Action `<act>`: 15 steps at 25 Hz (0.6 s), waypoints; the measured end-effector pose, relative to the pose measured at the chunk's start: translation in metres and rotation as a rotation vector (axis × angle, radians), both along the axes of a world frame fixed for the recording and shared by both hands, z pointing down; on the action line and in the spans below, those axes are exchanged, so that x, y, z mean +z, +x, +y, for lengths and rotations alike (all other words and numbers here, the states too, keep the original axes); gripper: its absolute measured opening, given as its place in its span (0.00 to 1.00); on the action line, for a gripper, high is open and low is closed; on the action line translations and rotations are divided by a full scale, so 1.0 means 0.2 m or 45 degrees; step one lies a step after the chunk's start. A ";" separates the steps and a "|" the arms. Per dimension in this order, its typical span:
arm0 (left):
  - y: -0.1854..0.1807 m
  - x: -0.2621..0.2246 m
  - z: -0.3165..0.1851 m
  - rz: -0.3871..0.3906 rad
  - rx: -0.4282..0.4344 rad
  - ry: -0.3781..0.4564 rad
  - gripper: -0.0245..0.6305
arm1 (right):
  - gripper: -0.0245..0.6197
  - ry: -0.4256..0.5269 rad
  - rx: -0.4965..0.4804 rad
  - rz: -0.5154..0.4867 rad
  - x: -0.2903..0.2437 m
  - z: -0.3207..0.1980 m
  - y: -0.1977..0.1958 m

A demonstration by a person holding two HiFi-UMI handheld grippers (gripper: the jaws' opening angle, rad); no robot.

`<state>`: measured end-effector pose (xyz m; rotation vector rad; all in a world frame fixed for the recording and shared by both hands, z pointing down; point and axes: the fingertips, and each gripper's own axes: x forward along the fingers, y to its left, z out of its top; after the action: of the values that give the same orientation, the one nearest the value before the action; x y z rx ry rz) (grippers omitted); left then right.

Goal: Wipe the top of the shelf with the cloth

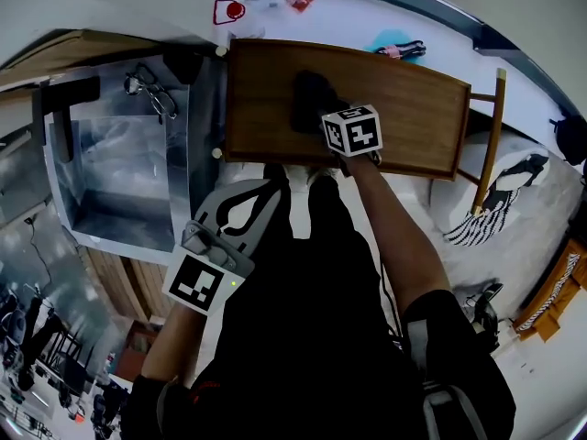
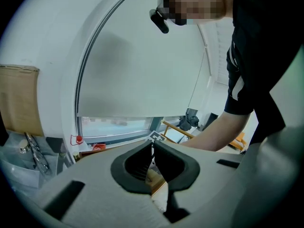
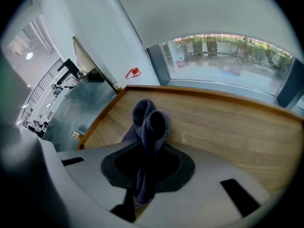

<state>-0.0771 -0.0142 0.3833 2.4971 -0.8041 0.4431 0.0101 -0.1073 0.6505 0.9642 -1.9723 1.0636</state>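
A dark grey cloth [image 3: 149, 127] is pinched in my right gripper [image 3: 148, 148], which is shut on it; its bunched end rests on the wooden shelf top [image 3: 228, 122]. In the head view the cloth [image 1: 310, 99] lies on the brown shelf top [image 1: 404, 99] just beyond the right gripper [image 1: 344, 149], near the shelf's front edge. My left gripper [image 1: 246, 211] hangs off the shelf, down by the person's left leg, jaws together with nothing in them. The left gripper view shows its jaws [image 2: 152, 152] closed, pointing toward the shelf and the person's arm.
A metal bin [image 1: 128, 168] with glasses [image 1: 151, 90] on it stands left of the shelf. A red item [image 1: 229, 11] and a teal object [image 1: 396, 44] lie on the white sill behind. A wooden stand [image 1: 491, 140] and striped bag [image 1: 491, 209] sit to the right.
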 end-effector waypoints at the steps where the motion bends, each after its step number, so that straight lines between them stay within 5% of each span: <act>1: 0.03 0.00 0.00 -0.001 0.013 0.004 0.09 | 0.11 -0.001 0.013 0.002 0.00 0.00 0.04; 15: 0.41 -0.01 0.04 -0.007 0.137 0.006 0.09 | 0.11 0.001 0.146 0.015 -0.01 0.08 0.49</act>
<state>0.0053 -0.0060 0.3810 2.5532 -0.6757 0.4855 0.1090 -0.0922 0.6487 1.0931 -1.9275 1.1172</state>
